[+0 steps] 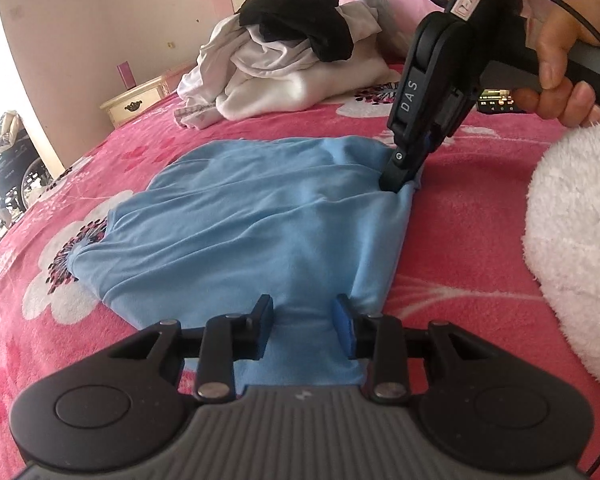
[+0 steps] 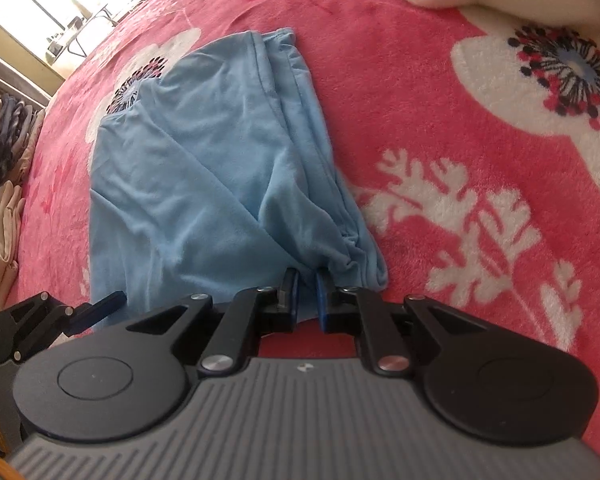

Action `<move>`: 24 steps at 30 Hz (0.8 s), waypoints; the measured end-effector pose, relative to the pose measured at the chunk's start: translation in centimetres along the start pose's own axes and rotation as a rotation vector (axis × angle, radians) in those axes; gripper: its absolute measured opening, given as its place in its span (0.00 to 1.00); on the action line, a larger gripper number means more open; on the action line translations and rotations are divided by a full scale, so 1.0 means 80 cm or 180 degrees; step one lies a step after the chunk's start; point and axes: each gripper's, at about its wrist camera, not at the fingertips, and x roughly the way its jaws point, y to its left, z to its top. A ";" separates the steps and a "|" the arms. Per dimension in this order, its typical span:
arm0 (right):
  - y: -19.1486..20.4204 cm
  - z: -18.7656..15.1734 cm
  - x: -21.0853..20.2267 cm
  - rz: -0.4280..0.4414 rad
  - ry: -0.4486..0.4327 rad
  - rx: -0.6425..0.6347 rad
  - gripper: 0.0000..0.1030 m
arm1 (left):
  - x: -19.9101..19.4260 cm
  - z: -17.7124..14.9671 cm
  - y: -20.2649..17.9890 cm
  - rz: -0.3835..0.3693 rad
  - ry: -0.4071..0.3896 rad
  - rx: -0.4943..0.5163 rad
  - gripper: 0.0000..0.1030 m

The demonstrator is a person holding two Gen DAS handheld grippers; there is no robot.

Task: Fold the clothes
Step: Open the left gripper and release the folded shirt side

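Note:
A light blue garment [image 1: 240,216] lies spread and creased on the pink flowered blanket [image 1: 60,340]; it also shows in the right wrist view [image 2: 188,184]. My left gripper [image 1: 302,312] has its jaws apart around the garment's near edge, with cloth running between them. My right gripper [image 2: 305,286] is shut on a bunched corner of the garment. In the left wrist view the right gripper [image 1: 398,184] pinches the far right corner, tilted down, held by a hand [image 1: 560,76]. The left gripper's fingers [image 2: 100,308] show at the right wrist view's lower left.
A pile of white and black clothes [image 1: 284,56] sits at the back of the bed. A fluffy white item [image 1: 580,240] lies at the right. A cream nightstand [image 1: 136,104] stands by the wall. Folded clothes [image 2: 0,220] are stacked beyond the bed.

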 end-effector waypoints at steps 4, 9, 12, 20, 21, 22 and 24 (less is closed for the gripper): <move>0.000 -0.001 0.000 0.0005 -0.0007 0.0014 0.08 | -0.001 -0.005 0.007 0.0039 0.0007 -0.0186 0.49; 0.000 0.000 0.001 0.0010 -0.0011 0.0021 0.08 | -0.006 -0.013 0.028 -0.0076 0.0056 -0.0565 0.56; -0.001 0.001 0.001 0.0013 -0.0015 0.0027 0.08 | -0.011 -0.018 0.036 -0.0126 0.0065 -0.0688 0.57; -0.004 0.004 0.000 0.0012 -0.0011 0.0010 0.08 | -0.025 -0.035 0.053 -0.0208 0.0149 -0.0977 0.61; -0.004 0.004 0.000 0.0011 -0.0010 0.0008 0.08 | -0.028 -0.036 0.055 -0.0219 0.0155 -0.1010 0.61; -0.004 0.004 0.000 0.0011 -0.0010 0.0006 0.08 | -0.030 -0.038 0.057 -0.0230 0.0160 -0.1043 0.60; -0.003 0.004 0.000 0.0009 -0.0011 0.0006 0.08 | -0.039 -0.039 0.060 -0.0202 0.0139 -0.1061 0.59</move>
